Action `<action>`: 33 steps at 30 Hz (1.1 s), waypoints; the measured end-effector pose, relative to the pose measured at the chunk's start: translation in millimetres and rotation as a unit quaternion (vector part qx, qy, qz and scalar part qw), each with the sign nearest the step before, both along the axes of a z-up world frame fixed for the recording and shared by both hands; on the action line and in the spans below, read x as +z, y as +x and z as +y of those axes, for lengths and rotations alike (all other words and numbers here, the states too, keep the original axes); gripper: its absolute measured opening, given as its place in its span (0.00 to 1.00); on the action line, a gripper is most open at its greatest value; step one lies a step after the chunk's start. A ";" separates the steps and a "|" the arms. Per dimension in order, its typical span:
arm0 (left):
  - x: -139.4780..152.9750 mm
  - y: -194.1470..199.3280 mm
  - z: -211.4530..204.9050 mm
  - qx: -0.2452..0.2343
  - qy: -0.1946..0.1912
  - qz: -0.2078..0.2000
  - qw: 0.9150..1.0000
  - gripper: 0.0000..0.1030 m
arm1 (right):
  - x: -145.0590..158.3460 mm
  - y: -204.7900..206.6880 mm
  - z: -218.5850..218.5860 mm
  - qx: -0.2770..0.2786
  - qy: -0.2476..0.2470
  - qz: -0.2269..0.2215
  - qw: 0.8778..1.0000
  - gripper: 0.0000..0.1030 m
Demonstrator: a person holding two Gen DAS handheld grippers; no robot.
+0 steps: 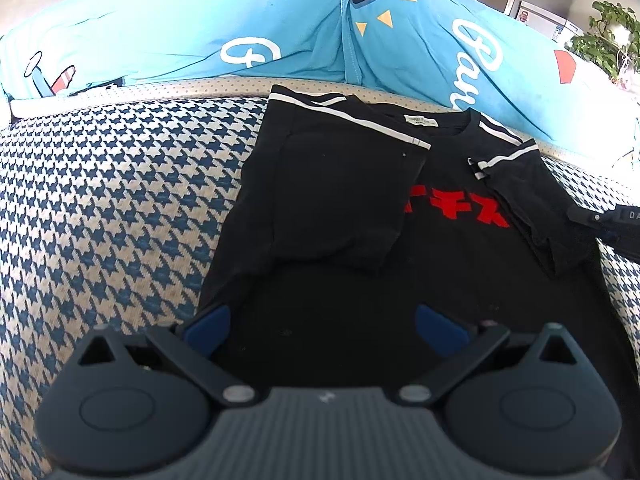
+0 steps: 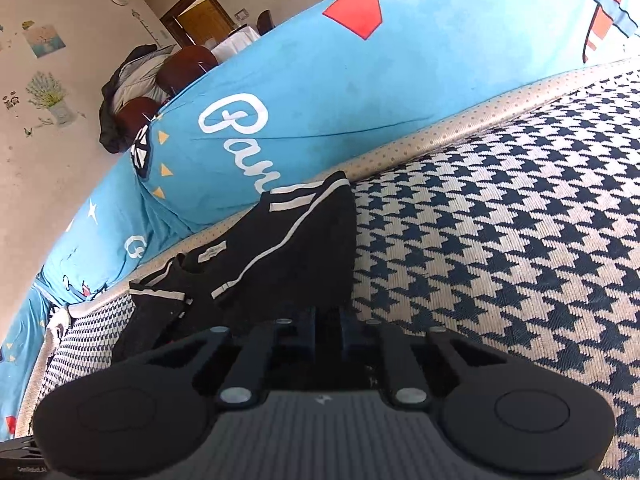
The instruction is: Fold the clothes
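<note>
Left wrist: black T-shirt (image 1: 400,200) lies under the spread-apart hand-held gripper (image 1: 322,326).

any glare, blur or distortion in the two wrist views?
Left wrist: sharp, strong fisheye bowing of the blue cushions; black T-shirt loses fold detail in shadow, red print stays legible. Right wrist: tilted, sharp; houndstooth cover crisp; doorway bright, no blown glare.
</note>
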State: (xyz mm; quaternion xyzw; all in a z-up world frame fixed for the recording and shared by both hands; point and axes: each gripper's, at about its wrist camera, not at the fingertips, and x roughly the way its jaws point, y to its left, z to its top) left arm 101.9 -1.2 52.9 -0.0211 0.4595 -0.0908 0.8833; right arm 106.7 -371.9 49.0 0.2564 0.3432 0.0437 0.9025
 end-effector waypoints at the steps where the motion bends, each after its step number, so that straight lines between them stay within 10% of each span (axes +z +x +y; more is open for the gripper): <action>1: 0.1 -0.1 0.6 0.001 0.000 0.000 1.000 1.00 | -1.9 0.4 -0.8 0.000 0.001 0.003 1.000 0.16; 9: 1.2 -0.1 8.2 0.009 0.000 0.000 1.000 1.00 | -7.6 1.1 4.2 0.004 -0.004 -0.005 1.000 0.25; 12: 3.1 -0.9 11.4 0.013 -0.001 -0.002 1.000 1.00 | -3.4 1.6 10.6 0.003 -0.012 -0.009 1.000 0.11; 33: 30.1 -9.2 61.6 0.054 -0.014 -0.020 0.998 1.00 | 49.5 2.6 117.8 0.050 -0.012 -0.089 0.995 0.10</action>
